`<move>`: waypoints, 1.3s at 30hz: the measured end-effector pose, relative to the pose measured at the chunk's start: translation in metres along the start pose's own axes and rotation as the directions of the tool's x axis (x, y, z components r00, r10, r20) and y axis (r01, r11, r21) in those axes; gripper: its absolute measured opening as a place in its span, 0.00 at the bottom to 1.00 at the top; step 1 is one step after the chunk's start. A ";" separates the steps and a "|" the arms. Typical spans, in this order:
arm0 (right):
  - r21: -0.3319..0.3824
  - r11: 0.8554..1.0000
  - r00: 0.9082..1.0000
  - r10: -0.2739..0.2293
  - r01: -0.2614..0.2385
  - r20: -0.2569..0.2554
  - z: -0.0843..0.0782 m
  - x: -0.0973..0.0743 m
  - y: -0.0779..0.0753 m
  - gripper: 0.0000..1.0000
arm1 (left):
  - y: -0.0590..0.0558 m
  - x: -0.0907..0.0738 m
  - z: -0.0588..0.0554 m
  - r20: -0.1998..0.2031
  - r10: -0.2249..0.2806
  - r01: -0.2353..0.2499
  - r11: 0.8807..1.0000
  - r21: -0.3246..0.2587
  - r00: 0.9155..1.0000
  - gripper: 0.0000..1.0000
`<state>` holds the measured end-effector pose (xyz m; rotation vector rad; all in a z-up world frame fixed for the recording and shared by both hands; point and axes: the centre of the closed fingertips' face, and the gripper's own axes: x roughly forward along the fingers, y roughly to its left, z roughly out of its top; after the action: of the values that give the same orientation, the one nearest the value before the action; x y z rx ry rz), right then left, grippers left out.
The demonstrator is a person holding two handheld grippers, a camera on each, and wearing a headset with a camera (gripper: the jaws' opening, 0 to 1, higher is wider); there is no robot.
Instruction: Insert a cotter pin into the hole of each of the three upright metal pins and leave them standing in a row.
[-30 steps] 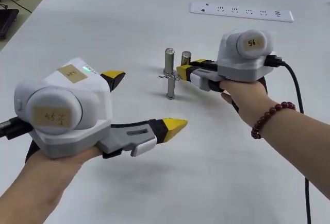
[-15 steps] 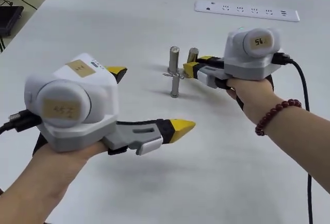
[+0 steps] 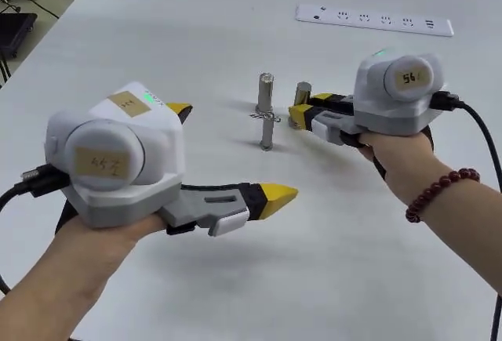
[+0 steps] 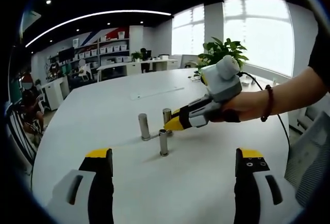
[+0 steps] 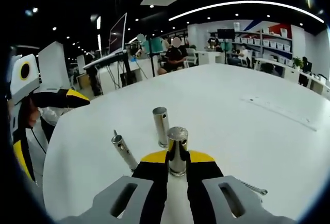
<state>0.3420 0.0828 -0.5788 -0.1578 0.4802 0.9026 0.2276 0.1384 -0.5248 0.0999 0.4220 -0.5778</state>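
You work at a white table in an open office. The three metal pins stand close together. The front pin seems to carry a cotter pin, and the other two look bare, so most of the task remains. Your right gripper has its jaws pinching the right-hand pin. Your left gripper has its jaws spread and empty.

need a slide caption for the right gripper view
Right gripper closed on the nearest metal pin; second pin just beyond, third pin at left, on a white table.
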 end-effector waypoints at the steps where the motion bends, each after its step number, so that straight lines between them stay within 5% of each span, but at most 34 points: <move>1: -0.004 1.000 1.000 0.000 0.000 0.001 -0.001 -0.004 0.000 0.07 | 0.000 0.000 0.000 -0.002 -0.001 0.001 1.000 0.003 1.000 0.99; 20: -0.047 0.998 0.999 0.035 -0.036 -0.016 -0.024 -0.052 0.031 0.07 | -0.003 -0.001 0.003 0.007 -0.010 0.010 1.000 0.000 1.000 0.99; 39: -0.069 0.995 0.997 0.064 -0.066 -0.035 -0.044 -0.061 0.048 0.08 | -0.007 0.000 0.000 -0.006 -0.023 0.023 1.000 -0.001 1.000 0.99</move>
<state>0.2577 0.0541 -0.5860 -0.2228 0.4867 0.9827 0.2239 0.1330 -0.5250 0.0962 0.4293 -0.6001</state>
